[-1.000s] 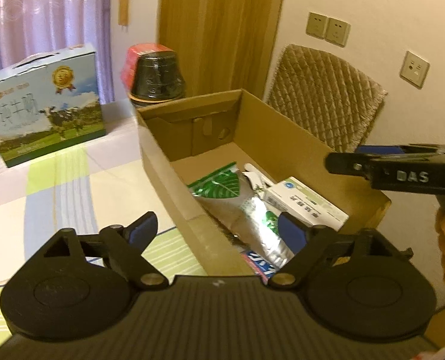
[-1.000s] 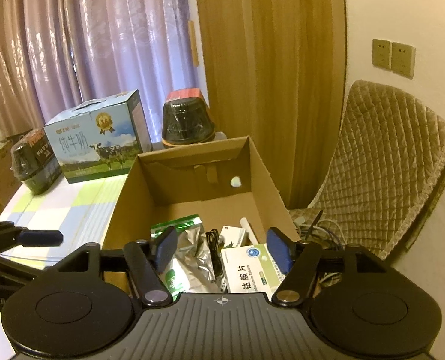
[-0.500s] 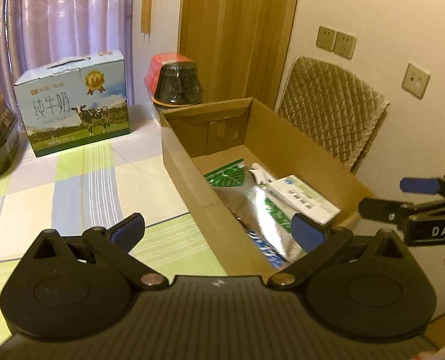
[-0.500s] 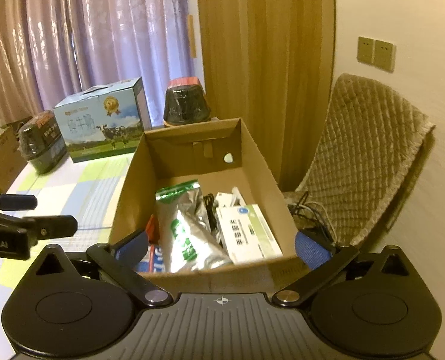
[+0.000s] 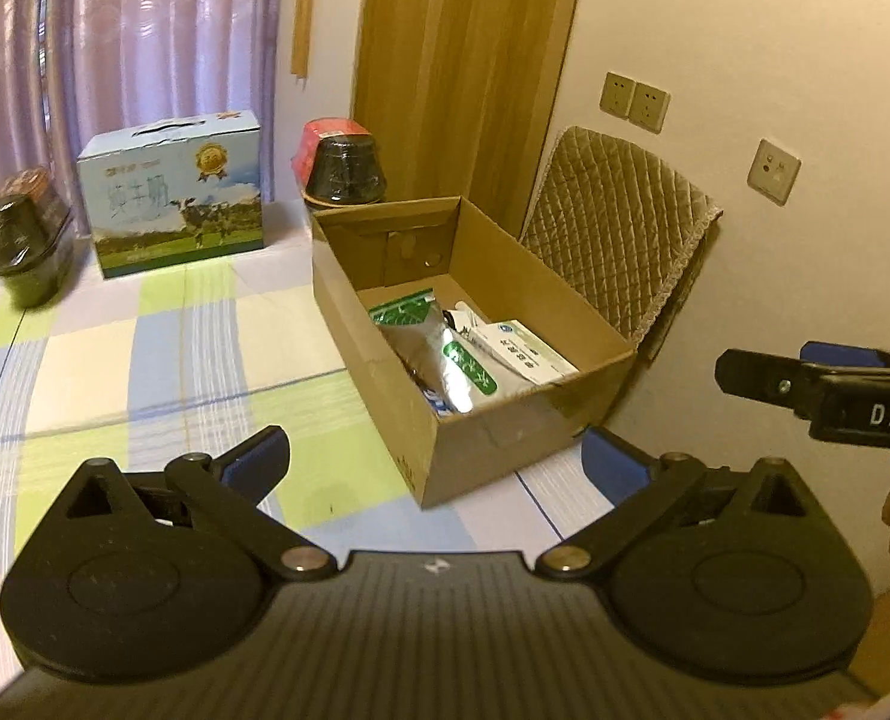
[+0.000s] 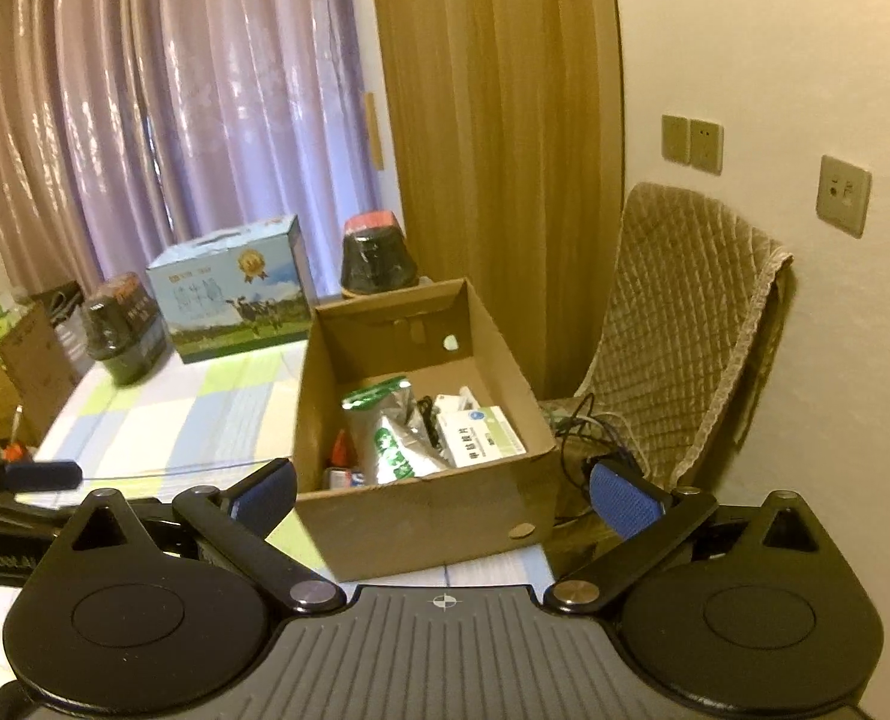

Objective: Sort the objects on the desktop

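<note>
Checked tablecloth; cardboard box wall hides contents' lower parts.

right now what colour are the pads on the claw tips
Blue pads on black arms, clearest in the right wrist view.

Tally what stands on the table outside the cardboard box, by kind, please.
Milk cartons with the cow print: 1, the blue carton.
Dark wrapped tubs: 2, the left tub and the red-topped tub behind the cardboard box.
Total: 3.
Both grippers have open jaws and hold nothing.
</note>
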`<state>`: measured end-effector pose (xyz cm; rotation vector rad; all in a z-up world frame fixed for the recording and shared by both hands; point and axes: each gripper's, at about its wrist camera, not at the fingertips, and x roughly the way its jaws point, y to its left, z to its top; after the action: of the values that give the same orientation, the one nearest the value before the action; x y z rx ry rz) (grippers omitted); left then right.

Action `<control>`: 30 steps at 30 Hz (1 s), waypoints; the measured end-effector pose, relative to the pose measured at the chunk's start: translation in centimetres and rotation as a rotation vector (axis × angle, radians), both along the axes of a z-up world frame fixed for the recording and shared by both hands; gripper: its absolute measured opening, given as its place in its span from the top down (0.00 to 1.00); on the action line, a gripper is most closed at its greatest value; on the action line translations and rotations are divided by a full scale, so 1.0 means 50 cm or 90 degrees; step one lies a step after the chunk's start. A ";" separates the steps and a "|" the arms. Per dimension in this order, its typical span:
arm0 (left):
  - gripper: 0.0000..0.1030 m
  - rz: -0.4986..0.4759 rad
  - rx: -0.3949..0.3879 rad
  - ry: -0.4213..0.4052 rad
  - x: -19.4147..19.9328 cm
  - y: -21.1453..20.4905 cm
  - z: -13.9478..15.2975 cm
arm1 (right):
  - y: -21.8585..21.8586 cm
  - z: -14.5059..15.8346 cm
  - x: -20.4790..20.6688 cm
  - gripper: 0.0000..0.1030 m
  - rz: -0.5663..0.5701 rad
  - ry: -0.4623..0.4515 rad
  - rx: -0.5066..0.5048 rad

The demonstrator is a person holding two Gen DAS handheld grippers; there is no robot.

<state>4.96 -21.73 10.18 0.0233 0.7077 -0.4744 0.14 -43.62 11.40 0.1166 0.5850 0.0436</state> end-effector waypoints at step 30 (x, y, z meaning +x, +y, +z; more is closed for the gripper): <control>0.01 0.039 -0.016 0.004 -0.108 0.011 -0.001 | 0.033 0.015 -0.107 0.02 0.036 0.003 0.018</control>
<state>-0.46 -21.18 10.15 -0.0235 0.7061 -0.4242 -5.20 -41.97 12.13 0.1271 0.5922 0.1064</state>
